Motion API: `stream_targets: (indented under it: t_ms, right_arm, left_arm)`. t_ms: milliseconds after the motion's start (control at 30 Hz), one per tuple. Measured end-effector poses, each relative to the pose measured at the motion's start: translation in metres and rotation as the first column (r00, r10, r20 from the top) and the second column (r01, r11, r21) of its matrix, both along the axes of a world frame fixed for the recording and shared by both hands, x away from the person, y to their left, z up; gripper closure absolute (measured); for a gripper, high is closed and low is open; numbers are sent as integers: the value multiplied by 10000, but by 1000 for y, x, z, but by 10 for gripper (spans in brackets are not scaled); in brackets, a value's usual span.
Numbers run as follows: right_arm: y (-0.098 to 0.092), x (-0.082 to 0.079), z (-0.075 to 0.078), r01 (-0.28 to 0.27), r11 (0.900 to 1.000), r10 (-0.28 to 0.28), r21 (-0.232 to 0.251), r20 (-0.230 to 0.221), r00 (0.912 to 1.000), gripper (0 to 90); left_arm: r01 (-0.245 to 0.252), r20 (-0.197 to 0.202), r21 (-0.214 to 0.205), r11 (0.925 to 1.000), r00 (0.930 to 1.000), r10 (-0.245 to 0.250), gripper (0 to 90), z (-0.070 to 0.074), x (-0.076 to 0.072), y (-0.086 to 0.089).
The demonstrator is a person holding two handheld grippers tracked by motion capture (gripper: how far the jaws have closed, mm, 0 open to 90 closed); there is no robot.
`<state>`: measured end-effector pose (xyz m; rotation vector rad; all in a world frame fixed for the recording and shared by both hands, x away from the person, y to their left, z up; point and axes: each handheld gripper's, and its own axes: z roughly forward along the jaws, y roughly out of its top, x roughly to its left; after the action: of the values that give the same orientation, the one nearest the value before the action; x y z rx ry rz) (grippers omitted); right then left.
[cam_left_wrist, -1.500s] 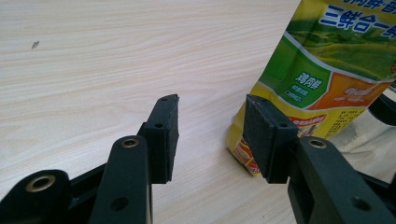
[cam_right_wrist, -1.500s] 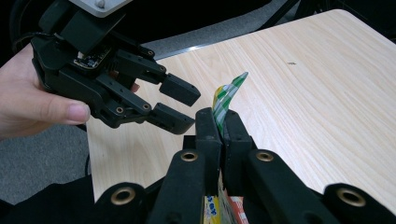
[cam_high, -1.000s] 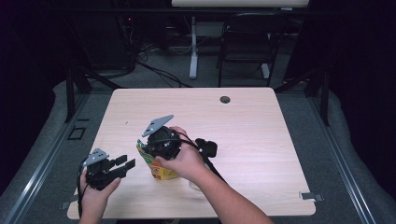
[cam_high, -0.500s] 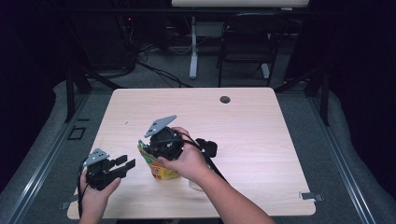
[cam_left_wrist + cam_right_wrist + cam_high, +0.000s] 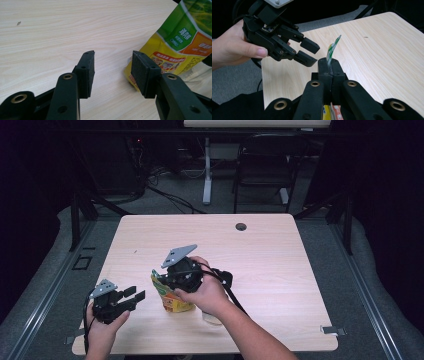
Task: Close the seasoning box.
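The pouch (image 5: 172,296) is a flexible stand-up bag printed yellow below and green above, with an orange panel, white lettering on the green band and small product pictures on a red-edged strip. In the high view it stands upright on the tabletop (image 5: 280,250), in the near-left part of it. Its top edge is flattened to a thin green-and-white seam, which rises as a narrow strip past the jaws in the right gripper view (image 5: 332,50).

The right hand-held gripper (image 5: 172,279) is directly above the pouch. Its jaws are pressed together on the top seam, with the bag hanging below them and its base on the tabletop. The right hand (image 5: 207,292) wraps the gripper body just right of the pouch.

The left hand-held gripper (image 5: 131,298) is left of the pouch, near it but not touching. Its jaws stand apart with nothing between them, and its pads (image 5: 140,71) point toward the pouch's lower corner. The left hand (image 5: 102,330) holds it at the near-left edge of the tabletop.

A round cable hole (image 5: 241,226) lies well beyond the pouch, near the far edge. A small dark speck (image 5: 18,23) marks the wood left of and beyond the pouch. Something pale and translucent (image 5: 212,317) lies on the tabletop just right of the pouch, mostly under the right hand; its identity cannot be determined. Nothing lies between the left hand-held gripper and the pouch.
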<state>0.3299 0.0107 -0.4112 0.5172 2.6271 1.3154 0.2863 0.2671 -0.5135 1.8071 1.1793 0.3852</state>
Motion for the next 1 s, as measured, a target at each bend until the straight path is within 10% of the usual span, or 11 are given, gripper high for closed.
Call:
stream_targets:
  t_ms: [1000]
  right_arm:
    - [-17, 2, 3, 98, 9983, -96, 575, -32, 9999, 900]
  left_arm:
    - [91, -111, 129, 9999, 9999, -90, 543, -4, 1, -1]
